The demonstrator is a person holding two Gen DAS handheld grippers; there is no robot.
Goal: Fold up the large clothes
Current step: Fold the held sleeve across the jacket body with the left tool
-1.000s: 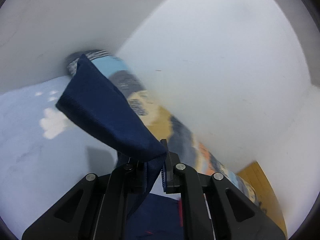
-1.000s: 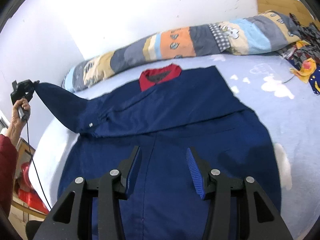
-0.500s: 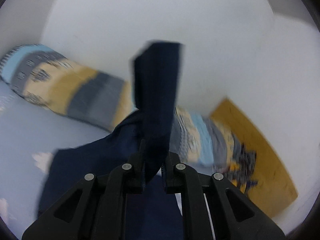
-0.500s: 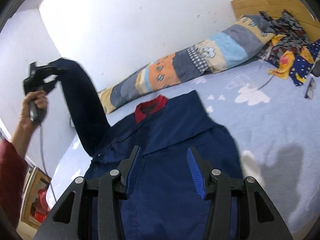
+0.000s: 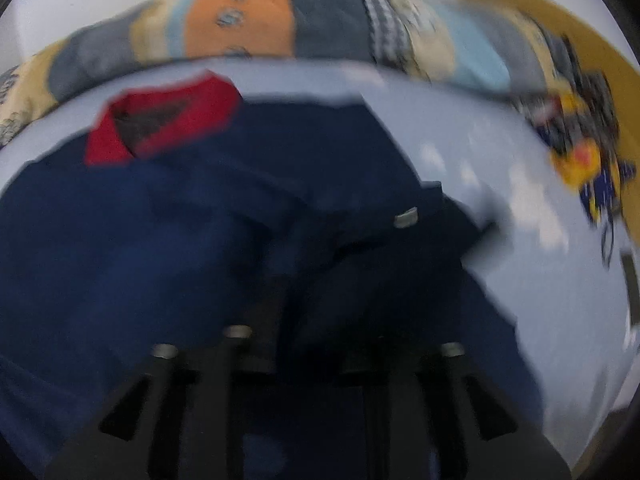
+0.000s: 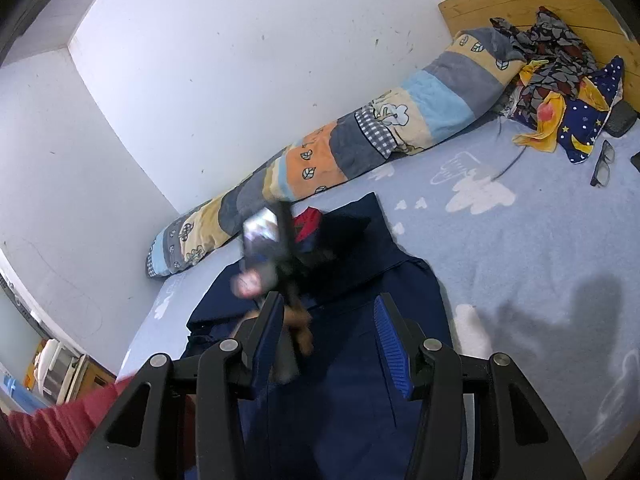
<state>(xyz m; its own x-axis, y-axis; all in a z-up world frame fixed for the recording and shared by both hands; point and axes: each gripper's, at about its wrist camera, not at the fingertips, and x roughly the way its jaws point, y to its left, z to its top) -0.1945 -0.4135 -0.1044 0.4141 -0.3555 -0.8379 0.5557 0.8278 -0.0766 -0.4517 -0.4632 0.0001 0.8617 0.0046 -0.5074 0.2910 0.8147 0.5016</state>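
Observation:
A large navy jacket (image 6: 360, 380) with a red collar (image 6: 306, 222) lies flat on the light blue bed (image 6: 520, 260). It also shows in the blurred left wrist view (image 5: 140, 260), collar (image 5: 160, 120) at the upper left. My left gripper (image 5: 308, 344) is shut on the navy sleeve (image 5: 360, 240) and carries it over the jacket's body. In the right wrist view the left gripper (image 6: 276, 248) is a blur above the jacket's chest. My right gripper (image 6: 328, 340) is open and empty above the jacket's lower half.
A long patchwork bolster (image 6: 340, 148) lies along the white wall. Crumpled patterned clothes (image 6: 560, 92) and glasses (image 6: 604, 164) sit at the bed's far right by the wooden headboard (image 6: 540, 12). The bed's left edge drops to the floor with furniture (image 6: 56, 368).
My left gripper has swung the sleeve from high at the left in over the jacket's chest. My right gripper has stayed open over the lower jacket.

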